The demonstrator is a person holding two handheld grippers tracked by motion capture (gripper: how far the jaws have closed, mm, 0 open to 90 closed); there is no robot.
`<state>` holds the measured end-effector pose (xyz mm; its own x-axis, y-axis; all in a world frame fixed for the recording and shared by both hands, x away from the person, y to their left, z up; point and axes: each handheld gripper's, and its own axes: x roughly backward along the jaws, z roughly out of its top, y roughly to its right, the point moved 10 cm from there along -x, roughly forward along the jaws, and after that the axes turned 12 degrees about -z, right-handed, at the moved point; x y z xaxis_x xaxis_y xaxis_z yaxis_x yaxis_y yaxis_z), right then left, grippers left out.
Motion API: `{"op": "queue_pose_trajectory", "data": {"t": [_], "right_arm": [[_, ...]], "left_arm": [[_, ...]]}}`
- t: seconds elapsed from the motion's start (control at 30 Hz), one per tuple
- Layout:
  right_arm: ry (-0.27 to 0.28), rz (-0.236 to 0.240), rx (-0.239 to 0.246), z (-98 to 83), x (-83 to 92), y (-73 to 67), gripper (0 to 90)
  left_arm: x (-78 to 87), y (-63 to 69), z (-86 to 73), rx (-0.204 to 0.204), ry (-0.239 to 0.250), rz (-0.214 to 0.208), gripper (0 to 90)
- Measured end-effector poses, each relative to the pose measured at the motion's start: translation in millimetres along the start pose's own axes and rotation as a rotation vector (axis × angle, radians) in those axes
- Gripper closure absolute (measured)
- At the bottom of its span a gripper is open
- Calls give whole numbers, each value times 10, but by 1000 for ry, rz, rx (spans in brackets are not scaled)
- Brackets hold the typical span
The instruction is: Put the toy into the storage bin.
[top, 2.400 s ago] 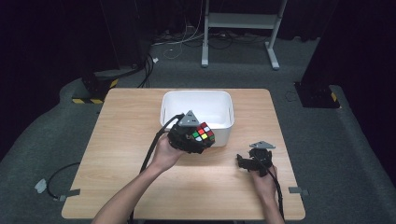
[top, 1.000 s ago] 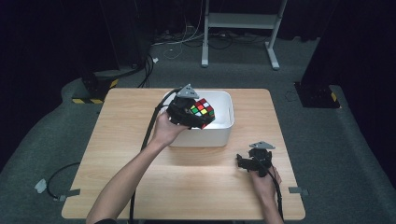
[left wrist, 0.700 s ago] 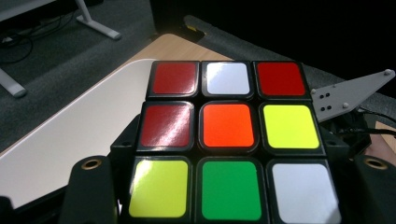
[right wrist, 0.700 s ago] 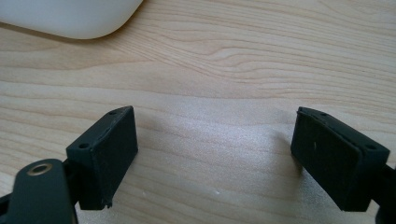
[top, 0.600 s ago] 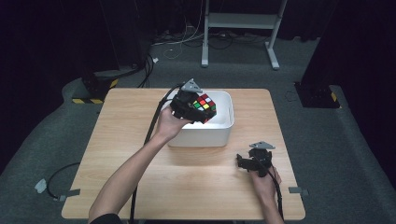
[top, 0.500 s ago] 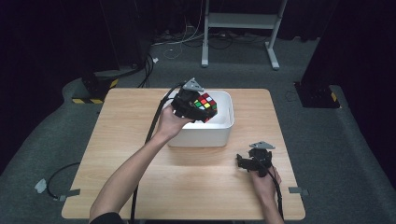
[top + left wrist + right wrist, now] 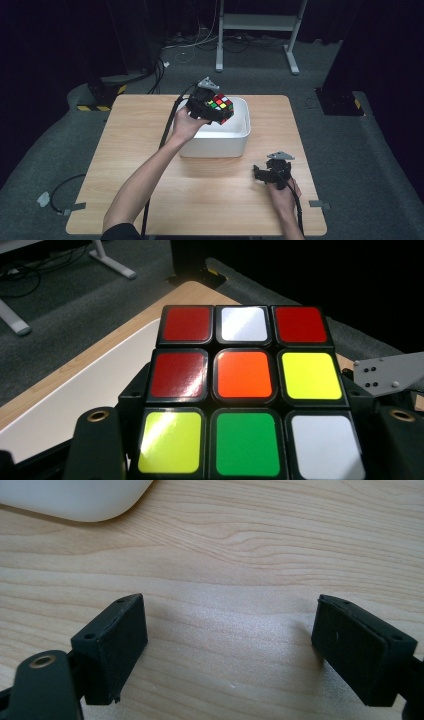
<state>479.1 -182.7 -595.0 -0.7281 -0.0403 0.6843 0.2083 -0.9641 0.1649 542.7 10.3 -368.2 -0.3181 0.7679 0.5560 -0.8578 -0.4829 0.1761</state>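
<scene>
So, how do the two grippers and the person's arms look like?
Both the left gripper and the right gripper are black, each with a grey three-cornered plate on top and a black cable trailing back along the forearm. The right one's jaws are flat black blocks with small screw holes. The forearms are bare; a dark sleeve shows at the left arm.

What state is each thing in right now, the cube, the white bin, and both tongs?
Puzzle cube: scrambled, clamped in the left tongs, held in the air over the bin's left rim.
White bin: upright on the table, open-topped, nothing visible inside.
Left tongs: shut on the cube, lifted.
Right tongs: open, nothing between them, low over the wooden table right of the bin.
</scene>
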Motion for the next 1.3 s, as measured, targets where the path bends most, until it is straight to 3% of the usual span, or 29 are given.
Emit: {"op": "queue_pose_trajectory", "data": {"t": [0.5, 0.8, 1.3], "right_arm": [[0, 0, 0, 0, 0, 0, 144], [-1, -1, 1, -1, 0, 0, 146], [0, 1, 2, 0, 0, -3, 147]], "left_arm": [[-9, -251, 62, 51, 15, 68, 326], [-43, -406, 34, 79, 5, 132, 326], [-170, -615, -70, 135, 1, 179, 326]]}}
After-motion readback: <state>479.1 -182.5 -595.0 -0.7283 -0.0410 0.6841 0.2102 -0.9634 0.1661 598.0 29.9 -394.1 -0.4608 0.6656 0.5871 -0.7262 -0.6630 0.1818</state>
